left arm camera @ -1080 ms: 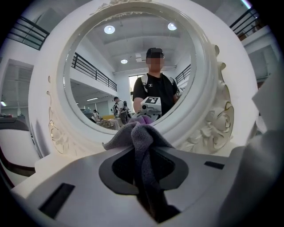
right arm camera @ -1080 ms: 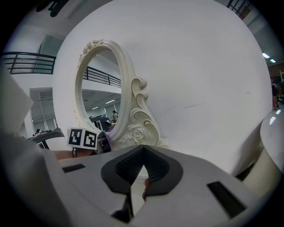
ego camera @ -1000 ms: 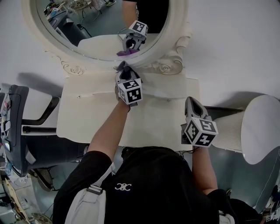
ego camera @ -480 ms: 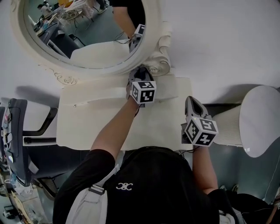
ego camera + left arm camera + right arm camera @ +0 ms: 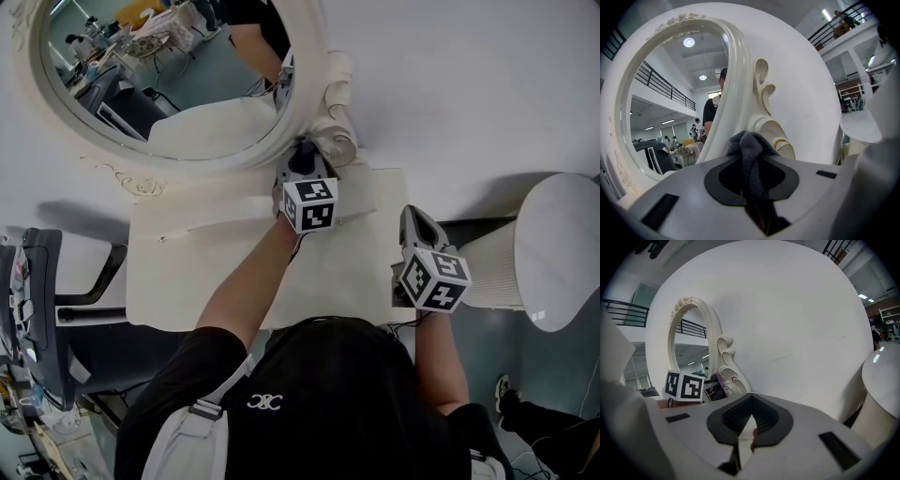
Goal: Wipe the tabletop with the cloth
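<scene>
- The left gripper reaches across the cream tabletop to the foot of the oval mirror, at the mirror's lower right.
- Its jaws are clamped on a dark grey cloth. The cloth bunches above the jaw tips and hangs down between the pads.
- In the left gripper view the cloth sits just in front of the carved scroll at the bottom of the mirror frame. Whether it touches the scroll cannot be told.
- The right gripper is held well to the right of the mirror, over the tabletop's right edge. Its jaws are drawn together with nothing between them.
- A round white stool stands further right of the mirror, beyond the right gripper.
- A black chair stands below and to the left of the mirror, beside the tabletop's left edge.
- The mirror glass shows a reflected room with a person's arm.
</scene>
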A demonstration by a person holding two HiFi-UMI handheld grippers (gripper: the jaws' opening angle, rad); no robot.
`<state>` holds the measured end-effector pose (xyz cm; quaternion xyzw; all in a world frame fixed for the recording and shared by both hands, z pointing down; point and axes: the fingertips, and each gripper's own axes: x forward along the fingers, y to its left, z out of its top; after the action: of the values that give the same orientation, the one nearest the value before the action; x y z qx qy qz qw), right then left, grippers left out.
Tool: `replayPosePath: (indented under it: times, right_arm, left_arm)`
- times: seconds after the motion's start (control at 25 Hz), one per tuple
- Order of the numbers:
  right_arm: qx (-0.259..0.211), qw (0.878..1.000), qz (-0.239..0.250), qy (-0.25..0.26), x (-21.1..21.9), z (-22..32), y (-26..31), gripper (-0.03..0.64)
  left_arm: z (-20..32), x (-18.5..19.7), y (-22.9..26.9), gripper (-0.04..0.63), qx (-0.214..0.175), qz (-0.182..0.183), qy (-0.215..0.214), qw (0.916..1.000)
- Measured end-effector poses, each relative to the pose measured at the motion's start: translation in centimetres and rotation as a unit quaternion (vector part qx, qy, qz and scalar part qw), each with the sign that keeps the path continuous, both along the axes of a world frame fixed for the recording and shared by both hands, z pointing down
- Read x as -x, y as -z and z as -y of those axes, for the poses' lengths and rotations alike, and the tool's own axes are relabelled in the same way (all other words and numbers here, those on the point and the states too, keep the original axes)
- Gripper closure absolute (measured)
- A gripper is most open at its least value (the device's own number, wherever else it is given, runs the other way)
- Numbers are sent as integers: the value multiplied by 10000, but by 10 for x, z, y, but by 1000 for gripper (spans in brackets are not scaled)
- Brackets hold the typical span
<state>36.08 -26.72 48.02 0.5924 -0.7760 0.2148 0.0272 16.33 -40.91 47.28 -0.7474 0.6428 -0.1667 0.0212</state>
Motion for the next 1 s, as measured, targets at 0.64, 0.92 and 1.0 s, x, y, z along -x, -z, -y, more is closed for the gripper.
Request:
replayPosePath:
  times: [0.64, 0.92, 1.0]
  right_arm:
    - [-175, 9997, 152, -30, -1, -3, 9, 614]
    - [-202, 9994, 222, -145, -10, -8, 10, 614]
    - [-190, 9994, 220, -171, -12, -9, 10, 614]
  left_arm:
    - [-9, -70, 150, 530, -1207, 166, -748, 9897]
    - [-8, -95, 163, 531, -1192, 50, -962, 9882]
    - [-4, -91, 149, 531, -992, 35, -895, 9910]
